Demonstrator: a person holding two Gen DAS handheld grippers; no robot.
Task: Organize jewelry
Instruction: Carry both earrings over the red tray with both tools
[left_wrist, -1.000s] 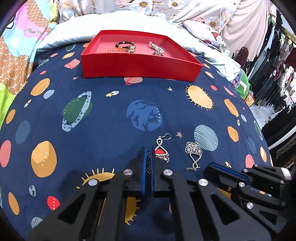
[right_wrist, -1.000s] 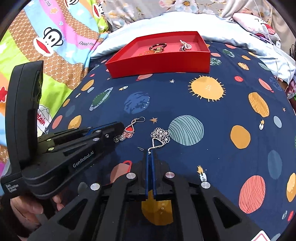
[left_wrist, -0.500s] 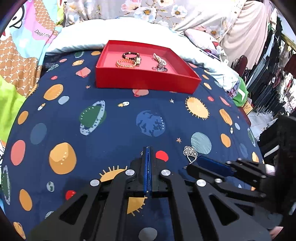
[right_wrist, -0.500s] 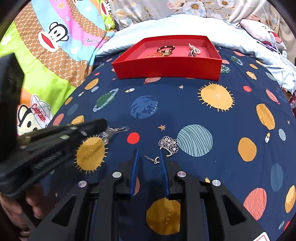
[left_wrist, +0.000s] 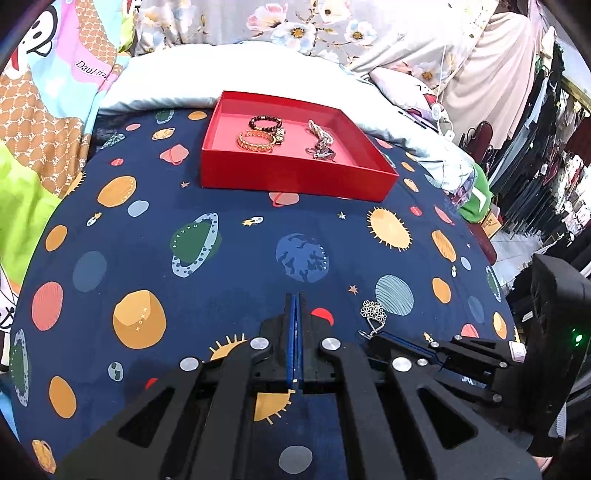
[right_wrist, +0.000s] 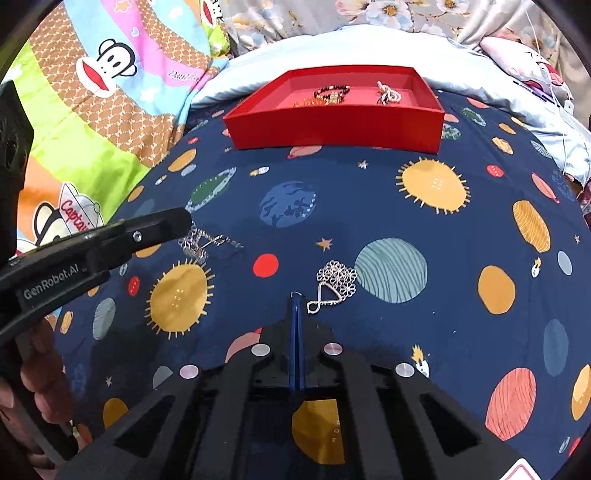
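A red tray stands at the far side of the blue planet-print cover and holds a dark bead bracelet, an orange bracelet and a silver chain. My left gripper is shut, and a silver dangling earring hangs from its tip above the cover; its own view hides the earring. My right gripper is shut on the hook of a silver flower earring, whose body lies on the cover.
A white pillow lies behind the tray. A cartoon-monkey blanket covers the left side. Hanging clothes fill the right beyond the bed's edge. A hand grips the left gripper's handle.
My left gripper has risen, lifting the dangling earring off the cover. My right gripper opened around the flower earring's hook and has shut on it.
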